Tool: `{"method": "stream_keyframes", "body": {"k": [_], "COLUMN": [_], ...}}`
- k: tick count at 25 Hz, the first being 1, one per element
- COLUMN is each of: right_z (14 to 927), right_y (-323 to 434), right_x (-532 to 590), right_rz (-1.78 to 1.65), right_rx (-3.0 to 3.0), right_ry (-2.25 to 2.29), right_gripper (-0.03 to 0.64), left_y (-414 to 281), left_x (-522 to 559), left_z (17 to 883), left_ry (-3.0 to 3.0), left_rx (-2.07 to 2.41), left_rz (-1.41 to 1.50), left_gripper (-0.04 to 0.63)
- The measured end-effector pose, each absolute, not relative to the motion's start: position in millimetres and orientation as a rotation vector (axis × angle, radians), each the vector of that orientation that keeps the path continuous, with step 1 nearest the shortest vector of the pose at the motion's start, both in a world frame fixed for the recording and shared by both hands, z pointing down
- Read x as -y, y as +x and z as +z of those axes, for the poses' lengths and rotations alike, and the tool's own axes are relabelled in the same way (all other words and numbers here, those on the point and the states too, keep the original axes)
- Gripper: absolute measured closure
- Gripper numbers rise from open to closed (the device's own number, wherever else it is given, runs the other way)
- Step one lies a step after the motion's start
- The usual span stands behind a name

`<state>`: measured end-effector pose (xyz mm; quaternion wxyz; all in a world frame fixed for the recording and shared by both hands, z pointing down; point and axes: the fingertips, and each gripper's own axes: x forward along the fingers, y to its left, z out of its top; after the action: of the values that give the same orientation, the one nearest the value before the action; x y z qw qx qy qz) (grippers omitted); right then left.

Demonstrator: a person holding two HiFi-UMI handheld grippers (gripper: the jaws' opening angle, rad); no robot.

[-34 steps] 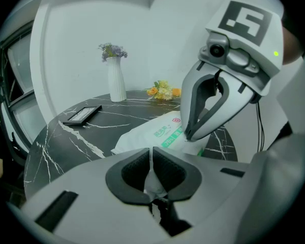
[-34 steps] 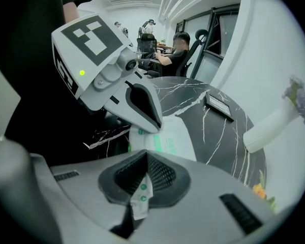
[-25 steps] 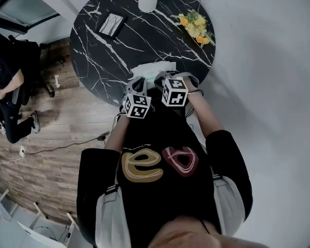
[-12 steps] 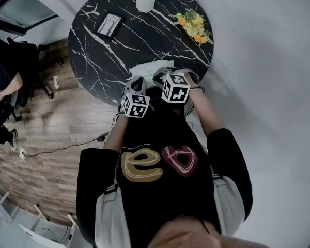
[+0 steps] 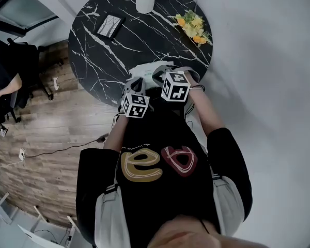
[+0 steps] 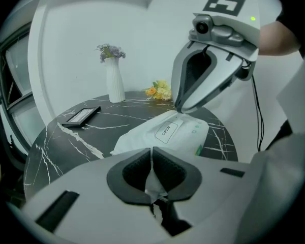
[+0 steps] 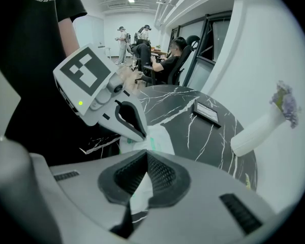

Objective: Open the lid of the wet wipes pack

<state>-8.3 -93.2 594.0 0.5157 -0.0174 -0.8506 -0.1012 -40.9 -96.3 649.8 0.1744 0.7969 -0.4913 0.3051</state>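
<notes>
The white wet wipes pack (image 5: 144, 67) lies at the near edge of the round black marble table (image 5: 103, 56). In the left gripper view the pack (image 6: 142, 136) shows a lid label printed OPEN (image 6: 166, 131). My left gripper (image 6: 152, 174) is shut on the pack's near edge, with white film pinched between its pads. My right gripper (image 7: 145, 179) is shut on a white strip of film, and in the left gripper view its tips (image 6: 183, 107) meet the far end of the lid label. Both grippers sit side by side over the pack in the head view, left (image 5: 138, 81) and right (image 5: 159, 77).
A white vase (image 5: 145, 0), a framed picture (image 5: 109, 25) and yellow flowers (image 5: 192, 27) stand on the far half of the table. A person sits by the window at left (image 5: 2, 87). A cable (image 5: 67, 146) runs over the wooden floor.
The right gripper has risen slightly with the film in its jaws. The left gripper has kept still on the pack's edge.
</notes>
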Motion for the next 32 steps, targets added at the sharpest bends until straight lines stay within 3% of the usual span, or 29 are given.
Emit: {"method": "stream_keyframes", "body": {"k": [32], "right_z": [577.0], "right_y": [-20.8], "right_x": [134.8], "right_rz": [-0.245], "right_rx": [2.004], "right_ry": [0.044], "right_gripper": [0.606], "left_y": [-40.1], "left_x": [95.8], "left_z": [649.9], "left_ry": [2.338], "left_rx": [1.318], "left_rz": [0.833], "left_gripper": [0.571]}}
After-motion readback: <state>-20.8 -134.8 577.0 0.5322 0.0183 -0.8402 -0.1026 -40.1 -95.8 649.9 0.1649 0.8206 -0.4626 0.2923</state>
